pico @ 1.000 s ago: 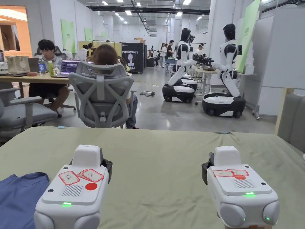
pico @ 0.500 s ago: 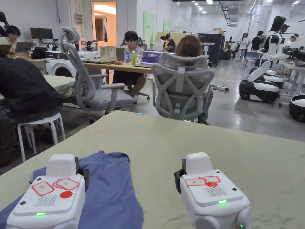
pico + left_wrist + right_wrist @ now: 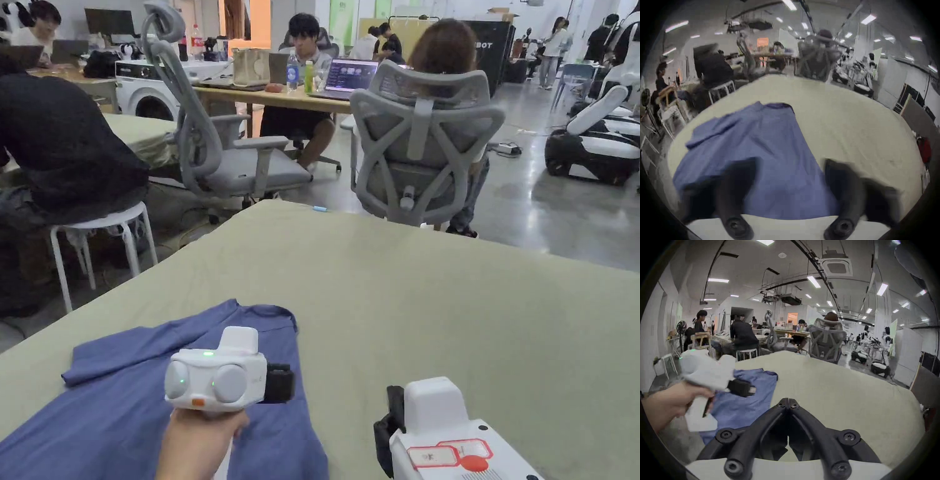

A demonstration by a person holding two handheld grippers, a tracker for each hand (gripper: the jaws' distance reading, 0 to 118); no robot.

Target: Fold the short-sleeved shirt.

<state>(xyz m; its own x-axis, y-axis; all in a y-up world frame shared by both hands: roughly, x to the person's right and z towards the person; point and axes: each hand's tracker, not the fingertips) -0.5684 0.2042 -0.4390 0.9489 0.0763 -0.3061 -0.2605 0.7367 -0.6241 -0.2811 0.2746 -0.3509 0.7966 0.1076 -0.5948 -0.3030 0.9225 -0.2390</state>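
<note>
Right claw closed, empty, low over bare table. Left claw open, above blue shirt lying flat at table's near-left. Beyond far edge: grey chair, white stool.

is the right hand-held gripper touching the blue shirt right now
Apart. In the right gripper view the right hand-held gripper has its jaws shut together over bare green table cover, with the blue shirt lying off to its left.

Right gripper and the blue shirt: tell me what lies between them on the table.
Nothing: in the right gripper view, bare green table cover separates the shut right gripper from the blue shirt. The left gripper hangs above the shirt.
</note>
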